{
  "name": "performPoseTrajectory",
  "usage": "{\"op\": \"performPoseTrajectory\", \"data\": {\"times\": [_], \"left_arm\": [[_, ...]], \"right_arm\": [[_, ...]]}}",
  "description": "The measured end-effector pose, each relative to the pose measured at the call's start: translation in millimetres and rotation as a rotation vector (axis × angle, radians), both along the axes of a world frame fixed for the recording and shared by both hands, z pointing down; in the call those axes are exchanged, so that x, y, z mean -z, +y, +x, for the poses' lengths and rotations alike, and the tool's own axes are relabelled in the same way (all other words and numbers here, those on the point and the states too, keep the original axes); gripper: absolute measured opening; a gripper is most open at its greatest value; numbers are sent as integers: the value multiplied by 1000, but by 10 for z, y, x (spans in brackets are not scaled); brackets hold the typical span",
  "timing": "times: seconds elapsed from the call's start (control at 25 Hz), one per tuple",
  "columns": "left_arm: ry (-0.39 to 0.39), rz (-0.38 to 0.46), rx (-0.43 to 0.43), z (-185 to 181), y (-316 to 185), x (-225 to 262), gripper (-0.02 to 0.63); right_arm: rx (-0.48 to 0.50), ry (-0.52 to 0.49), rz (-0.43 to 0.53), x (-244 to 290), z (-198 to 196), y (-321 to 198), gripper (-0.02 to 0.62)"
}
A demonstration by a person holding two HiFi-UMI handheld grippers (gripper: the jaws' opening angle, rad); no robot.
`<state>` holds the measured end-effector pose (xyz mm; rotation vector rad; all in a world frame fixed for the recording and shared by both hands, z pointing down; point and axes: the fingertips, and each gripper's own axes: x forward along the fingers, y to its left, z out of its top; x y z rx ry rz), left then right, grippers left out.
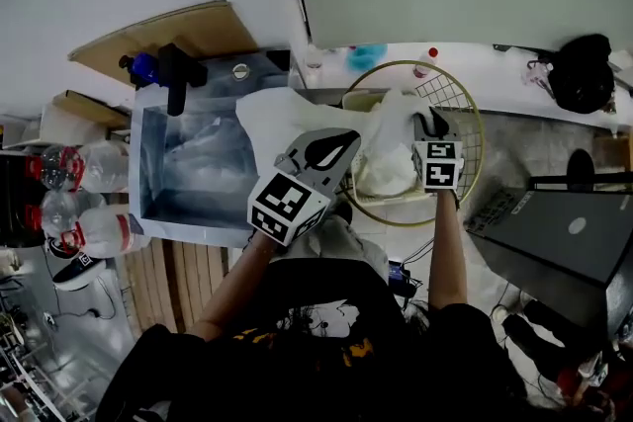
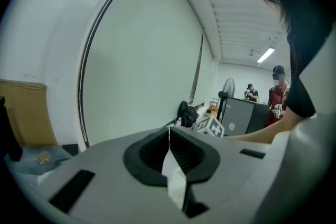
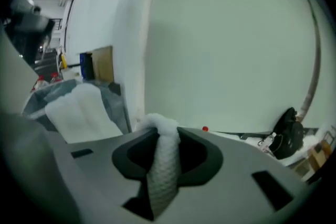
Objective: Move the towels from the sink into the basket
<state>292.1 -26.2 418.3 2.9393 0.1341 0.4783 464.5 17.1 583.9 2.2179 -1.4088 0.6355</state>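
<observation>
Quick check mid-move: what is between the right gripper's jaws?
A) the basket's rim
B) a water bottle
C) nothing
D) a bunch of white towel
D: in the right gripper view, the right gripper has its jaws closed on a thick bunch of white towel.

Open lab-like workroom, ceiling strip light (image 2: 266,54), pedestal fan (image 2: 229,86), freestanding steel sink (image 1: 183,224), other people (image 2: 252,93) working.

The left claw (image 2: 169,139) is clamped on a thin fold of white towel (image 2: 175,181). Beyond it are a pale wall (image 2: 147,60), a black bag (image 2: 187,113), a fan (image 2: 228,85) and 2 distant people (image 2: 253,93).
</observation>
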Motion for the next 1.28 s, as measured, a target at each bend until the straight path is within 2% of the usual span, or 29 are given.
{"op": "performPoseTrajectory", "data": {"times": [0.16, 0.28, 0.4, 0.52, 0.64, 0.76, 1.08, 1.16, 1.28], "left_arm": [[-38, -8, -3, 81, -32, -193, 11], [-43, -18, -2, 143, -64, -262, 11], [-45, -37, 12, 181, -134, -299, 11], [-52, -47, 24, 214, -194, -354, 11], [-63, -46, 39, 225, -250, -416, 9], [-52, -46, 51, 223, -303, -397, 11], [-34, -40, 50, 103, -356, -288, 11], [-25, -41, 40, 65, -355, -250, 9], [-15, -42, 26, -21, -361, -202, 9]], "right_arm": [[145, 71, -254, -924, -73, -239, 86], [224, 83, -395, -1475, -88, -285, 87], [238, 14, -472, -1874, -107, -238, 108], [198, -77, -505, -2087, -99, -125, 161], [157, -145, -495, -2106, -61, -5, 216], [132, -182, -434, -1882, -52, 81, 281], [75, -136, -223, -952, -192, 200, 276], [43, -126, -146, -686, -221, 161, 237], [40, -119, -71, -362, -358, 39, 232]]}}
